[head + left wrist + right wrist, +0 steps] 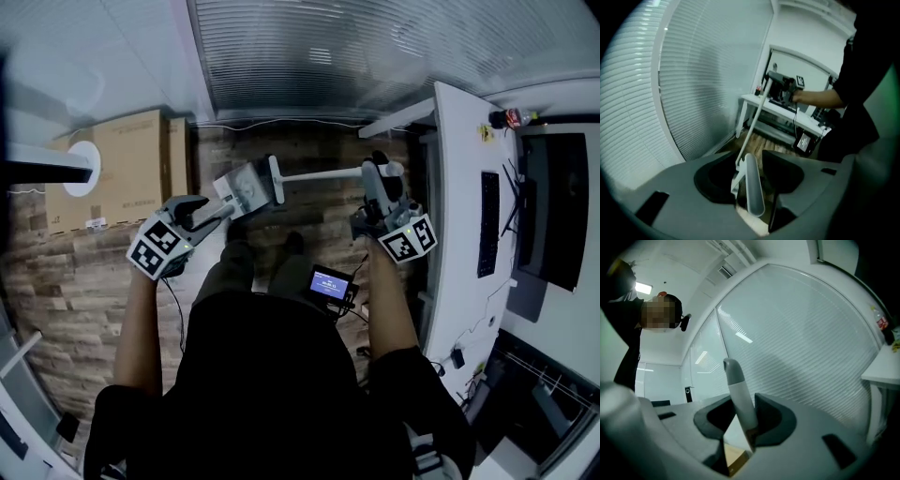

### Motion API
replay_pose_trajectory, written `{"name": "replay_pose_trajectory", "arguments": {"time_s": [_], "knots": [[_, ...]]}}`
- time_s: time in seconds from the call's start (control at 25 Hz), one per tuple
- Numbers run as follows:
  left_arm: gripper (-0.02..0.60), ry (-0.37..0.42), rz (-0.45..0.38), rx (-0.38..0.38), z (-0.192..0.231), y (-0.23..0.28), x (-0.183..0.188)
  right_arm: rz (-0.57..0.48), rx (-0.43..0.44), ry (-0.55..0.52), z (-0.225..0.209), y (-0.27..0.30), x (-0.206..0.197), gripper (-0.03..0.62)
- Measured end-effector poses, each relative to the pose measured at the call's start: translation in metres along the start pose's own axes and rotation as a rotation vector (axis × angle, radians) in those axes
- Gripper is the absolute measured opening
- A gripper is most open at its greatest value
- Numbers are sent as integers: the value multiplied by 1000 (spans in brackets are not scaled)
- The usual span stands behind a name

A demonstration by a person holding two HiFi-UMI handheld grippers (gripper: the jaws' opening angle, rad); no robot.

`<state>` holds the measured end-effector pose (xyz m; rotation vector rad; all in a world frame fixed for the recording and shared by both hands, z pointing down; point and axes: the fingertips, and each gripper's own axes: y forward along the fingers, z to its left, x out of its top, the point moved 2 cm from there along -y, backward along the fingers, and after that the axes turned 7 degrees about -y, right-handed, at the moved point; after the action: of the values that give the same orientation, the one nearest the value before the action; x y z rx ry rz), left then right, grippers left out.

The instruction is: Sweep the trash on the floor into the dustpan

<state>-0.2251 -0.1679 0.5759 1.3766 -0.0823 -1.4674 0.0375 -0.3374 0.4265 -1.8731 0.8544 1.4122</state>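
Observation:
The grey dustpan (246, 187) hangs in front of me over the wood floor, at the tips of my left gripper (225, 208). In the left gripper view a white rounded handle (753, 187) lies between the jaws of the left gripper (754, 174), with a dark gap on each side, so the jaws stand open around it. The broom's white pole (323, 173) runs from a short crossbar (276, 178) beside the dustpan to my right gripper (377, 183). The right gripper (743, 413) is shut on the broom handle (739, 394), whose grey tip sticks out past the jaws.
A white desk (459, 281) with a keyboard (488, 223) and a monitor (553, 206) runs along my right. Cardboard boxes (122, 159) stand at the left. Window blinds (328, 56) close off the far side. My feet (239, 230) are just behind the dustpan.

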Motion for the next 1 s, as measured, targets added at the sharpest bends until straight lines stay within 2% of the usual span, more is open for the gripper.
{"name": "replay_pose_trajectory", "arguments": {"time_s": [0.12,0.32,0.44,0.52,0.6,0.8,1.0], "knots": [[125,-38,-205,-13,-2,-29,39,13,-20,-48,-1,-18,18,119],[19,-54,-558,23,-22,-66,99,25,-41,-139,7,-56,52,112],[-5,-114,-821,46,-42,-93,128,16,-66,-193,14,-83,74,106],[-6,-126,-943,84,-59,-109,140,18,-82,-238,18,-103,87,99],[-6,-104,-997,130,-80,-116,147,17,-92,-285,24,-124,99,93],[-6,-33,-1052,216,-141,-126,146,-24,-86,-373,49,-179,115,83],[-6,-26,-1075,256,-195,-128,129,-45,-75,-369,67,-230,109,81]]}}
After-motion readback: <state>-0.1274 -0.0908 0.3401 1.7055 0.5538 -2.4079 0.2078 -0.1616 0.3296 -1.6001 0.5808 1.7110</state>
